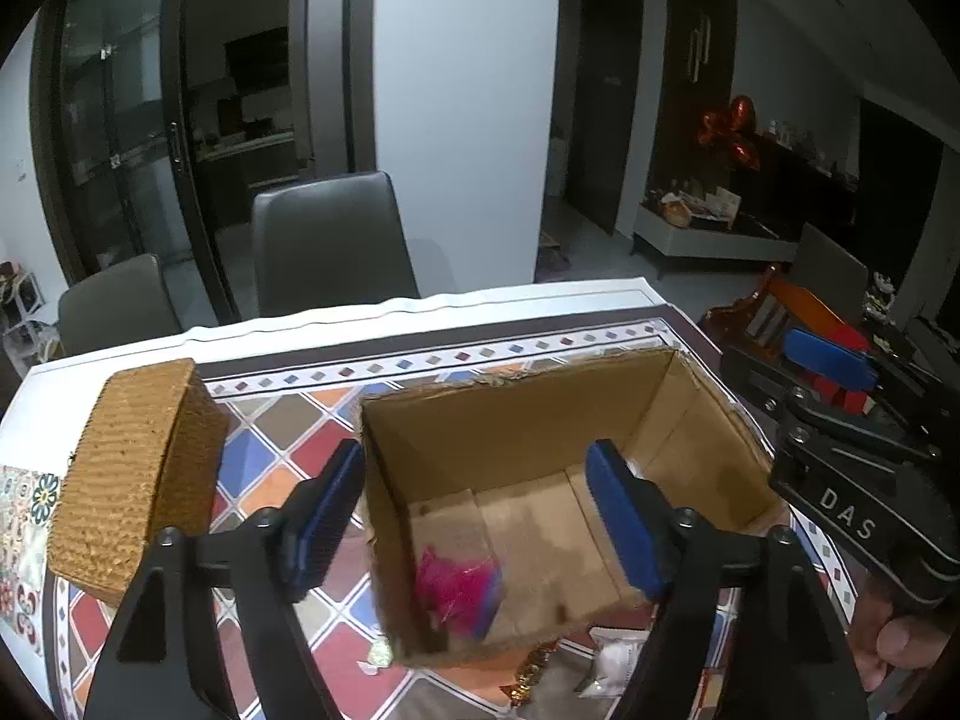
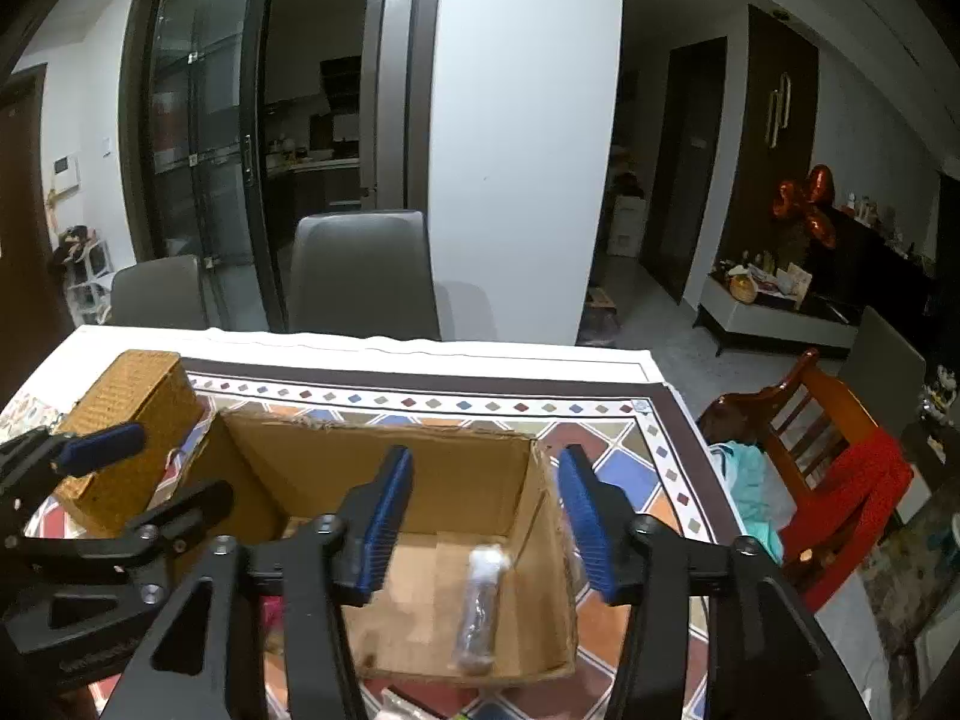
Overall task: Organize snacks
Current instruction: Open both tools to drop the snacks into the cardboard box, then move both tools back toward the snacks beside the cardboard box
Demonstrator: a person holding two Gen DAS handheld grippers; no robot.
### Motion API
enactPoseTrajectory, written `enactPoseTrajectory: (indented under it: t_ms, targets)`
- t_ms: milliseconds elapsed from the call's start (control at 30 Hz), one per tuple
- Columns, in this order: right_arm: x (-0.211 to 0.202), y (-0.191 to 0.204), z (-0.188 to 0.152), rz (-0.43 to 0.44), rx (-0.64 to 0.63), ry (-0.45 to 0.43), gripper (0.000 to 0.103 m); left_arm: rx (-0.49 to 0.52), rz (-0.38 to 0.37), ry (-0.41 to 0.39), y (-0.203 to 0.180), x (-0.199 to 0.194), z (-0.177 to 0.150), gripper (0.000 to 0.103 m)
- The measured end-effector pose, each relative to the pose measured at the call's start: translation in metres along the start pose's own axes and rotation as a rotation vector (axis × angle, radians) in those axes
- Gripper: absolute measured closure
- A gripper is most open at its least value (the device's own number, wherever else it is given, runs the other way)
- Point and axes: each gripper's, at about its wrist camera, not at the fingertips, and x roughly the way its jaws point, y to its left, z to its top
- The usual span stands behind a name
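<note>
1. The left gripper (image 1: 474, 516) hung with its jaws spread wide and nothing between them, straddling the left wall of the cardboard box (image 1: 528, 414).
2. The right gripper (image 2: 486, 522) likewise had its jaws apart and empty, poised above the box's right wall.
3. Just in front of the box, on the table (image 1: 420, 354), lay a gold-foil snack (image 1: 531, 669) and a white packet (image 1: 612, 660), partly hidden by the left gripper.
4. Inside the open box, a pink-and-blue wrapped snack (image 1: 462, 591) lay blurred near the front left corner.
5. A clear-wrapped snack with a white end (image 2: 483, 603) lay, also blurred, toward the box's right side.
6. A woven basket (image 1: 132, 474) stood left of the box, near it on the patterned tablecloth (image 1: 288, 420).
7. Beyond the table stood two grey chairs (image 1: 330, 240), and a wooden chair (image 2: 822, 432) was off to the right.
</note>
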Motion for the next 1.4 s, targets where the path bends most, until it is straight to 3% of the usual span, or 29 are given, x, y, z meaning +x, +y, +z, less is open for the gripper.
enactPoseTrajectory:
  t_ms: [67, 567, 1400]
  targets:
    - [-0.002, -0.001, 0.0, -0.004, 0.006, -0.006, 0.045, -0.004, 0.013, -0.006, 0.002, -0.002, 0.001, 0.02]
    - [-0.037, 0.001, 0.001, -0.003, 0.025, -0.042, 0.044, -0.004, 0.052, -0.046, 0.006, -0.042, -0.003, 0.017]
    - [-0.093, 0.012, -0.02, -0.032, 0.047, -0.091, 0.044, 0.017, 0.085, -0.088, 0.02, -0.096, -0.031, 0.017]
